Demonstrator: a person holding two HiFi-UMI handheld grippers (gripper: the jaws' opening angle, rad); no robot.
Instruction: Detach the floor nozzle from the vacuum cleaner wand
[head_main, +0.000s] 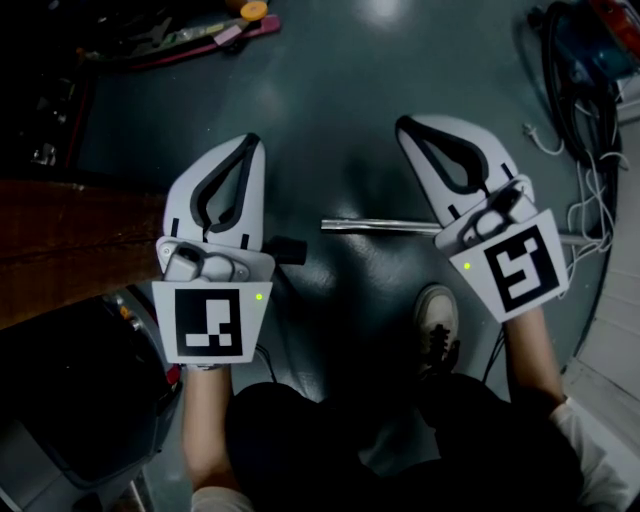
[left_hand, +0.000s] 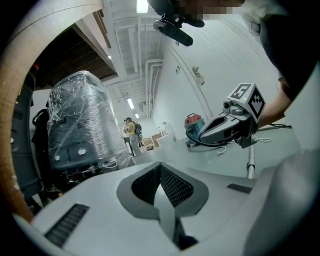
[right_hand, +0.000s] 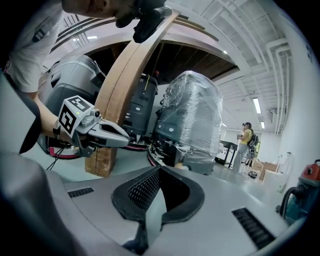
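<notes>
A shiny metal vacuum wand (head_main: 375, 226) lies flat on the grey floor and runs under my right gripper (head_main: 403, 122). It shows again as a pale tube, the wand (left_hand: 251, 162), in the left gripper view. No floor nozzle is clearly visible; a small black part (head_main: 290, 250) sits beside my left gripper (head_main: 250, 140), and I cannot tell what it is. Both grippers hover side by side above the floor, jaws shut with nothing between them, as the left gripper (left_hand: 160, 165) and right gripper (right_hand: 159, 170) views show. Each sees the other: right gripper (left_hand: 235, 122), left gripper (right_hand: 95, 131).
A wooden beam (head_main: 70, 240) lies at my left, with a dark machine (head_main: 80, 400) below it. My shoe (head_main: 435, 325) stands beside the wand. Cables and a red vacuum body (left_hand: 194, 125) are at the right. A plastic-wrapped machine (right_hand: 192, 120) and a distant person (right_hand: 246, 135) stand ahead.
</notes>
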